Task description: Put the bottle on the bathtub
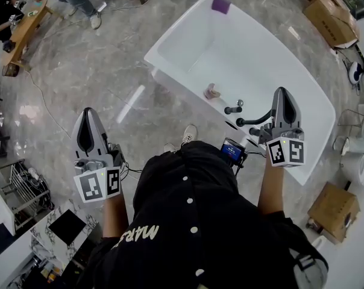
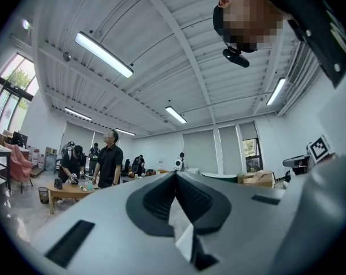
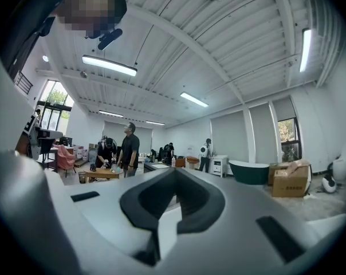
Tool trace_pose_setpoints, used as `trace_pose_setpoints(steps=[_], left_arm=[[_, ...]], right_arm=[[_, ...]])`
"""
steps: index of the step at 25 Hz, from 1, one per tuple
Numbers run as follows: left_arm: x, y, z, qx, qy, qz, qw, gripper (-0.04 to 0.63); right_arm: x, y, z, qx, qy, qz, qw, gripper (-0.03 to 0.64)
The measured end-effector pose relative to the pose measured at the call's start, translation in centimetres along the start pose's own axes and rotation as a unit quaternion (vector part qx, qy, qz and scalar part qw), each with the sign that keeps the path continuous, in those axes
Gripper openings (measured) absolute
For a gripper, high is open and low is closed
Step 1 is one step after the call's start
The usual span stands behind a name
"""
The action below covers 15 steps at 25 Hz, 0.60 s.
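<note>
A white bathtub (image 1: 188, 26) stands on the marble floor ahead of me in the head view. A small pinkish object (image 1: 212, 91), possibly the bottle, rests on the tub's near side by the black faucet (image 1: 252, 122). My left gripper (image 1: 88, 114) is over the floor to the tub's left. My right gripper (image 1: 283, 94) hangs over the tub's near right end. Both are shut with nothing in them. In the left gripper view the gripper (image 2: 176, 175) points at the ceiling and distant people. The right gripper (image 3: 173, 172) does the same in its own view.
A purple pad (image 1: 220, 5) lies on the tub's far rim. Cardboard boxes (image 1: 330, 12) (image 1: 333, 209) and white fixtures (image 1: 351, 146) crowd the right side. People stand at a wooden table (image 1: 25, 24) at top left. A cable (image 1: 46, 101) runs across the floor.
</note>
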State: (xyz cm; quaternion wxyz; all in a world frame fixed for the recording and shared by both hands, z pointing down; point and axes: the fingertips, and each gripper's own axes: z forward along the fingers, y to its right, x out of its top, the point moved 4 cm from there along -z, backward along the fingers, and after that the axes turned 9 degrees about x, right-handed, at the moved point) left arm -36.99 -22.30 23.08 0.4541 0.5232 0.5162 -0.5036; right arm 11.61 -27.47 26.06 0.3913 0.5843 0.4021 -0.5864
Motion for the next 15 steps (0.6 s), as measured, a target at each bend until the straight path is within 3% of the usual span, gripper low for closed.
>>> trace_pose_setpoints(steps=[15], left_arm=[[0.4,-0.3,0.2,-0.001,-0.006,0.003,1.0000,0.011]], right_arm=[[-0.1,-0.3,1.0,0.004,-0.007,-0.004,1.000,0.002]])
